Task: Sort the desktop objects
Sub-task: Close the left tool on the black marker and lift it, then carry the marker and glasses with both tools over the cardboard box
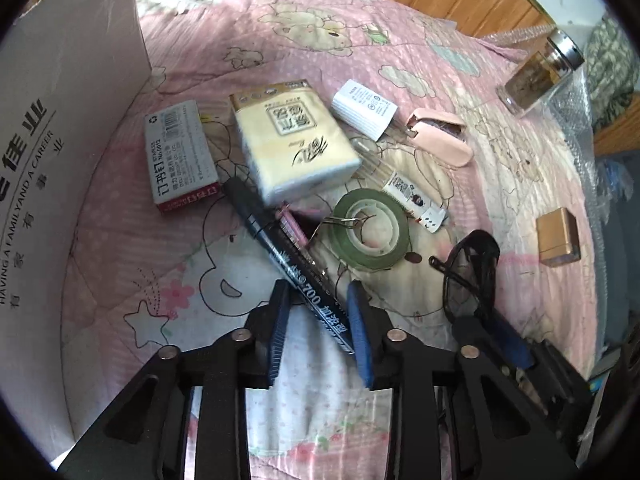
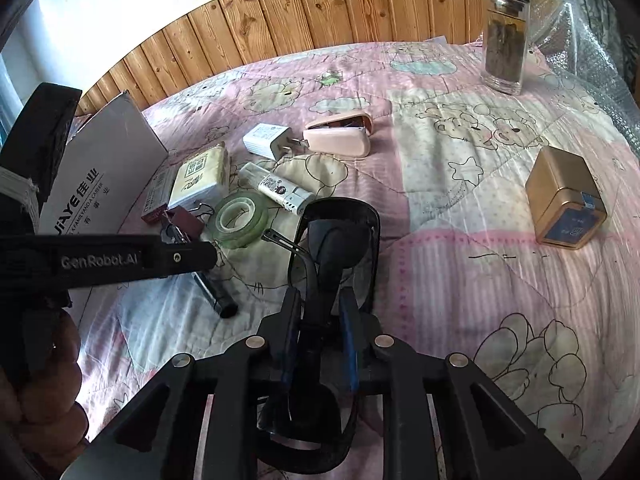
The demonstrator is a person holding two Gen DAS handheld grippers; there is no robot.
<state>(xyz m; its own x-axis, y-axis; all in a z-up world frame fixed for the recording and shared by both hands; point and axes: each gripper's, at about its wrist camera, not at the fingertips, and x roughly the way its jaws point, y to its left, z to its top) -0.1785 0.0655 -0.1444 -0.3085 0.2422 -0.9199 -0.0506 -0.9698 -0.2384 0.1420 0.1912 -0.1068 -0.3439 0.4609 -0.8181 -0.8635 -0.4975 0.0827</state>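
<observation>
Left gripper (image 1: pixel 320 300): fingers apart, straddling the black marker (image 1: pixel 280 240), which lies on the pink quilt (image 1: pixel 400 32) between the staple box (image 1: pixel 182 152) and the tape roll (image 1: pixel 370 230); contact with the pads appears absent, though the angle is poor. Right gripper (image 2: pixel 320 312): clamped on the dark glasses (image 2: pixel 336 248). The tissue pack (image 1: pixel 292 148) rests beside the cardboard box (image 1: pixel 60 160).

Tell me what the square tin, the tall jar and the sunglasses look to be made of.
Square tin: probably metal, with a brushed gold sheen and rounded edges. Tall jar: clear glass or plastic, since its dark contents show through, with a shiny silver lid, likely steel. Sunglasses: glossy black plastic frame with dark tinted lenses.
</observation>
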